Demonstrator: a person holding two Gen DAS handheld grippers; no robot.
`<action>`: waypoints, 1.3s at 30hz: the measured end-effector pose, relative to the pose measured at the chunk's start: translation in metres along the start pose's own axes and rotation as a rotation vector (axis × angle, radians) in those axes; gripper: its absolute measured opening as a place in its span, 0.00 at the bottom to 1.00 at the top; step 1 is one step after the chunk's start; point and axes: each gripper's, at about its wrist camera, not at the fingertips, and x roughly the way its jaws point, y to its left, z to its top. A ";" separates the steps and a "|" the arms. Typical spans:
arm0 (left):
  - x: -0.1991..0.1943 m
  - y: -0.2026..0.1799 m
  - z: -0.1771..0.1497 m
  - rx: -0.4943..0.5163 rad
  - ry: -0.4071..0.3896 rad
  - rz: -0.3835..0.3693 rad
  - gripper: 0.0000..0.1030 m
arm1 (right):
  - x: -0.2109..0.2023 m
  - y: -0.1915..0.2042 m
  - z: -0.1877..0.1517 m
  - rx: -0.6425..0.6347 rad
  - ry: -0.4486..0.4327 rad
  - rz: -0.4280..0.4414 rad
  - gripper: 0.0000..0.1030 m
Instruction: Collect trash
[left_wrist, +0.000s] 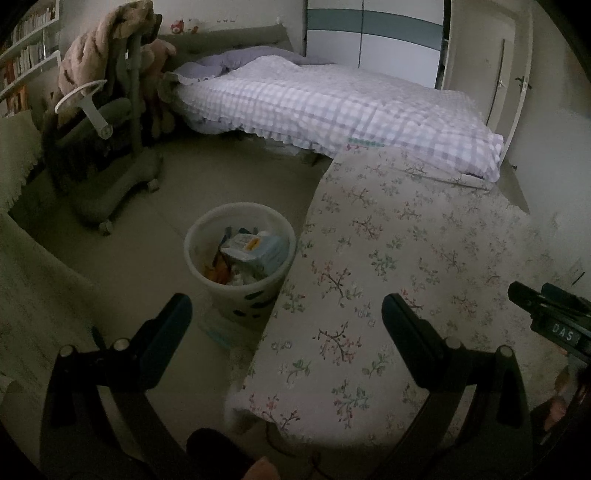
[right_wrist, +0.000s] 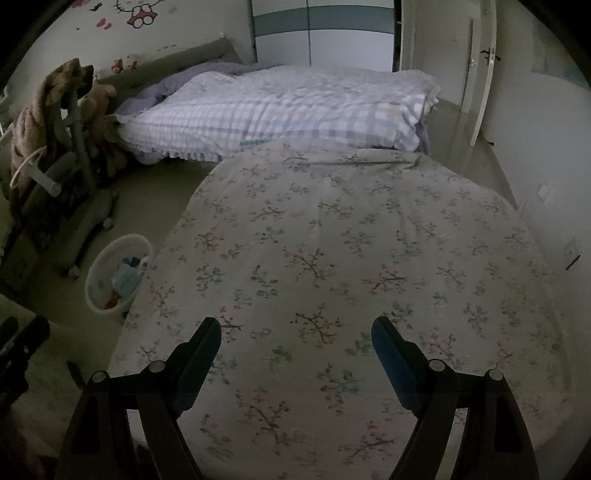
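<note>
A white waste bin with dark spots stands on the floor beside a table with a floral cloth. It holds several wrappers and packets. The bin also shows in the right wrist view, at the left of the table. My left gripper is open and empty, above the table's left edge and the bin. My right gripper is open and empty over the floral cloth. The right gripper's body shows at the right edge of the left wrist view.
A bed with a checked quilt stands behind the table. A grey wheeled chair draped with clothes stands at the left. Bookshelves are at far left, a wardrobe and a door at the back.
</note>
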 end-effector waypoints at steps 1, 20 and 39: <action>0.000 -0.001 0.000 0.002 -0.001 0.002 0.99 | 0.000 -0.002 0.000 0.004 0.001 -0.001 0.82; 0.006 -0.015 0.003 0.014 0.005 0.020 0.99 | -0.002 -0.012 0.000 0.033 0.001 -0.006 0.82; 0.009 -0.029 0.002 0.027 0.002 0.034 0.99 | -0.005 -0.009 0.000 0.025 -0.002 0.009 0.82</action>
